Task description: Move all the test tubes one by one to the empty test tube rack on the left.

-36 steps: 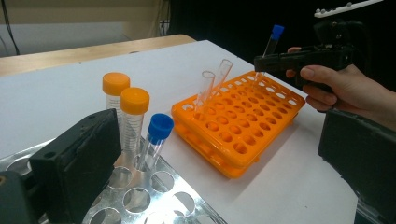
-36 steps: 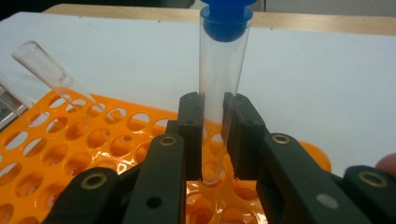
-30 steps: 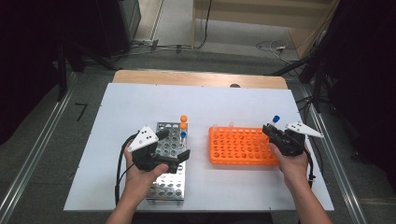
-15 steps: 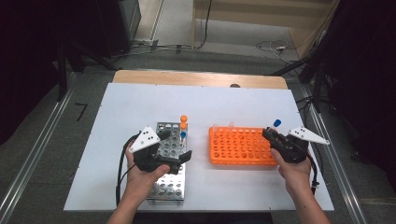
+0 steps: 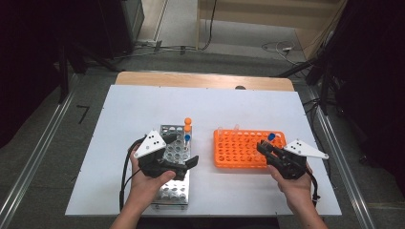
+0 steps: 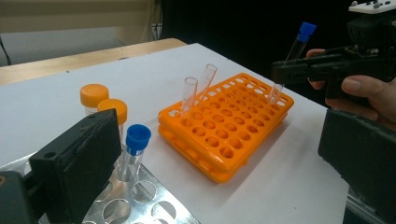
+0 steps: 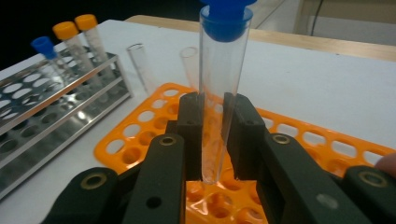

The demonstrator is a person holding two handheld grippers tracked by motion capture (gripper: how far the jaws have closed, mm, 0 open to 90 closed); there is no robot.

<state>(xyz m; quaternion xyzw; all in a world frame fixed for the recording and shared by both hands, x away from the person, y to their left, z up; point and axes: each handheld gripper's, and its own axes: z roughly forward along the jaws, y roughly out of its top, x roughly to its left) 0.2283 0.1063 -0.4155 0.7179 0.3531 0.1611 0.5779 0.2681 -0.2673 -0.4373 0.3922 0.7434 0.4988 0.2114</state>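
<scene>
Table (image 5: 143, 109): you are working on a white top carrying both racks.
Orange rack (image 5: 239, 150): landmark; it is holding two uncapped clear tubes (image 6: 196, 86) at its far edge, so two look placed.
Metal rack (image 5: 174, 162): sitting left of the orange rack, it is still holding two orange-capped tubes (image 6: 102, 105) and one blue-capped tube (image 6: 135, 147), so three appear left to move.
Right gripper (image 7: 214, 140): your jaws are clamping the carried blue-capped tube (image 7: 223, 70) upright, its tip hanging just over a hole near the orange rack's right end; seating it is not yet done.
Left gripper (image 5: 184, 152): you are resting it over the metal rack, jaws apart, nothing between them.
Views: the right gripper view is showing the clamp close up; the left gripper view is showing the tip meeting the orange rack.
</scene>
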